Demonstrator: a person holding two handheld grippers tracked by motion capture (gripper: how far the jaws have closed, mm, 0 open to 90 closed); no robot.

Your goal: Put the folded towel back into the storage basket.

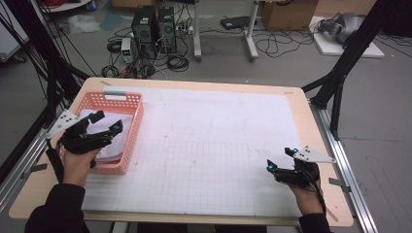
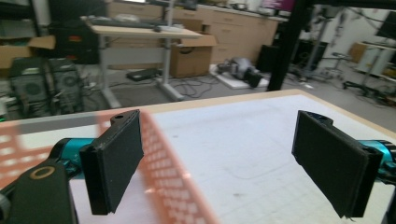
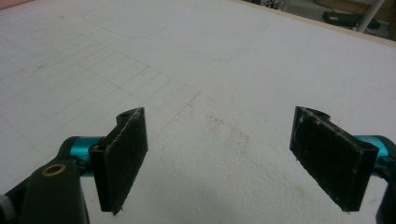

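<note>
left gripper (image 1: 106, 122): held over the pink basket (image 1: 135, 127) at the table's left side, jaws spread wide with nothing between them; in the left gripper view the basket's right wall (image 2: 173, 163) runs up between the two black pads, touching neither.
left hand (image 1: 77, 164): comes in from the bottom left in a dark sleeve, just outside the basket's near left corner.
pink basket: sits on the left part of the white mat, its long side running away from the person; lattice walls, upright.
folded white cloth (image 1: 112, 141): lies flat inside the basket, under the left gripper's jaws; whether the jaws touch it i cannot tell.
right gripper (image 1: 280, 160): low over the mat near the table's right front corner, pointing left toward the middle, jaws wide apart and holding nothing; in the right gripper view (image 3: 219, 158) bare mat shows between the pads.
right hand (image 1: 305, 191): comes in from the bottom right, well apart from the basket.
white mat (image 1: 218, 145): covers most of the wooden table (image 1: 318, 145), marked with a faint grid and a rounded outline farther back.
grey plates: one three-cornered plate on each gripper, left (image 1: 63, 121) and right (image 1: 313, 155).
floor beyond: computer towers (image 1: 154, 29), cables and cardboard boxes.
</note>
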